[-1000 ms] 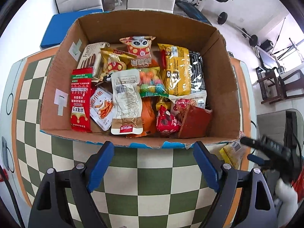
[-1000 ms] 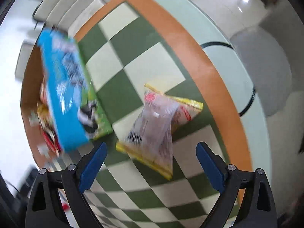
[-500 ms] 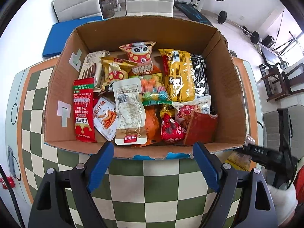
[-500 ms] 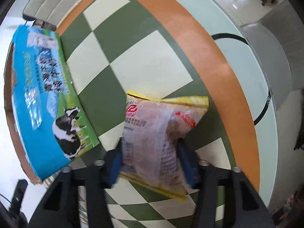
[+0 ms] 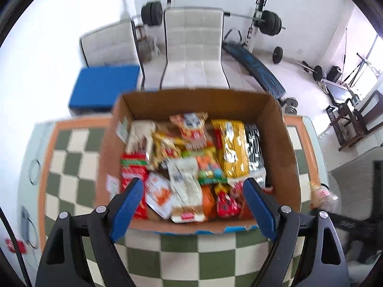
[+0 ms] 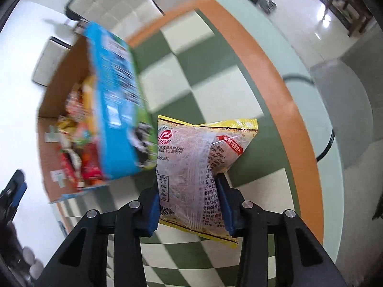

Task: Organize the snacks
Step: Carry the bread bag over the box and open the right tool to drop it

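Gym backdrop left; gripped packet (image 6: 191, 167) right

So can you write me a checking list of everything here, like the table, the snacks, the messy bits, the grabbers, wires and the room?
Surface: checkered table, green and cream, orange border.
Job's things: cardboard box full of snack packets; clear yellow-edged snack bag outside it.
Clutter: nothing seen.
Grippers: right gripper has just been closing, pads pressing the snack bag; left gripper open, nothing between its fingers.
Cables: thin dark cable at the left edge.
Surroundings: white chairs, barbell rack, blue mat.
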Motion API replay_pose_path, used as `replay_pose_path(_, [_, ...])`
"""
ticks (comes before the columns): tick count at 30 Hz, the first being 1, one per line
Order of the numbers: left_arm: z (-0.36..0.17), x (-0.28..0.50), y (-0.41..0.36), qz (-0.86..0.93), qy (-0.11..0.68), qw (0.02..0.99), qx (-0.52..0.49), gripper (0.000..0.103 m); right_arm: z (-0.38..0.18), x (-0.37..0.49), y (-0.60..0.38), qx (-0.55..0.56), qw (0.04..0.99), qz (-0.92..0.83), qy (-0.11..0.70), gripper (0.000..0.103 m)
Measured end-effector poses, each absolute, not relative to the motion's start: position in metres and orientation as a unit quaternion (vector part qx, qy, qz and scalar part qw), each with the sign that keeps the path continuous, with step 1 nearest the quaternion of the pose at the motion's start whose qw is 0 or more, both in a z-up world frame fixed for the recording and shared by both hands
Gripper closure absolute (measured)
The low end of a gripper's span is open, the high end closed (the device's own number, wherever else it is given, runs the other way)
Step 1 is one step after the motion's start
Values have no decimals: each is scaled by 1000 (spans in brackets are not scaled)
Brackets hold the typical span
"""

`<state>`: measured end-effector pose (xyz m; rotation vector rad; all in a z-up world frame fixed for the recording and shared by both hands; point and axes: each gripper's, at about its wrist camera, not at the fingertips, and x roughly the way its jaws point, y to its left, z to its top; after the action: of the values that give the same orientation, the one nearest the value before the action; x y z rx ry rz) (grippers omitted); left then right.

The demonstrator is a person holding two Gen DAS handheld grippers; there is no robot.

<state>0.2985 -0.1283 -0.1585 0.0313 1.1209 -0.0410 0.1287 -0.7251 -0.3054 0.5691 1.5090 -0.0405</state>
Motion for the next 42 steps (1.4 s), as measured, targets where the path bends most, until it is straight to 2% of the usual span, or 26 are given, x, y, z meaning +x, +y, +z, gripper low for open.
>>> replay_pose_path(9, [-109,320,-107,9,486,874,4,18,-192,182,-684,233,757,65,607,59])
replay_pose_path(15, [-114,353,-91,20,495,869,-1,18,-168,226,-634,211,766,117,595,59])
replay_pose_path(22, [-144,391,-81,35,526,849,29,16,-194,275,-581,184,755,140,613,59])
replay_pose_path(36, [-221,425,-61,60,595,801,41,16,-286,337,-515,128,723,130,667,58])
replay_pose_path(39, [-226,427,-62,59,606,792,42,16,-296,343,-510,121,714,133,677,54])
replay_pose_path(40, [-227,427,-62,60,608,790,43,16,-298,344,-509,121,713,133,677,46])
replay_pose_path(41, [-228,428,-61,61,610,789,43,16,-298,344,-509,119,714,130,678,34])
replay_pose_path(42, [-229,426,-61,60,612,787,42,16,-299,344,-510,118,714,124,679,29])
